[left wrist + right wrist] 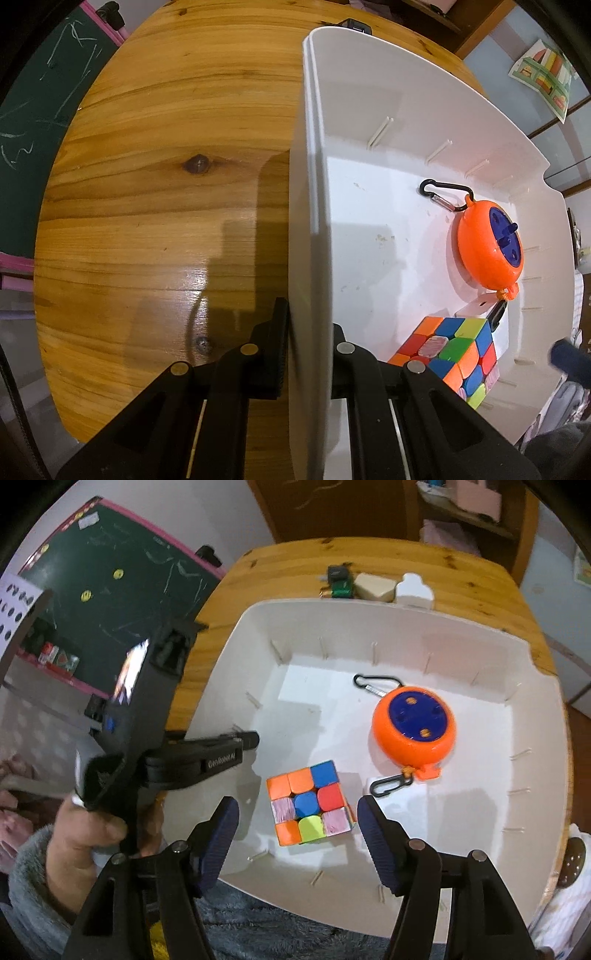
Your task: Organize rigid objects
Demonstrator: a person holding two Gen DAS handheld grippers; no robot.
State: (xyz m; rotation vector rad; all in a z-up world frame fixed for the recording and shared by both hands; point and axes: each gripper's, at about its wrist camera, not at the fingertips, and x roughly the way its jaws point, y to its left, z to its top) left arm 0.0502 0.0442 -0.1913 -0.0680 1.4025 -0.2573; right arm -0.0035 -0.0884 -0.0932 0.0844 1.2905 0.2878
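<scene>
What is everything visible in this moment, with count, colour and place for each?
White plastic bin: 1, white, on the table; its left wall sits between the left tongs' jaws.
Multicoloured puzzle cube: 1, orange, blue, red, green and pink faces, on the bin floor near the front.
Round orange reel with blue centre: 1, inside the bin behind and right of the cube, a black carabiner clip at each end.
Small items: about four, dark, green, beige and white, on the table behind the bin; too small to identify.
Round wooden table: 1, honey-brown, under everything.
Green chalkboard with pink frame: 1, left background.
Left tongs: black, clamped on the bin wall.
Right tongs: open, above the cube.
</scene>
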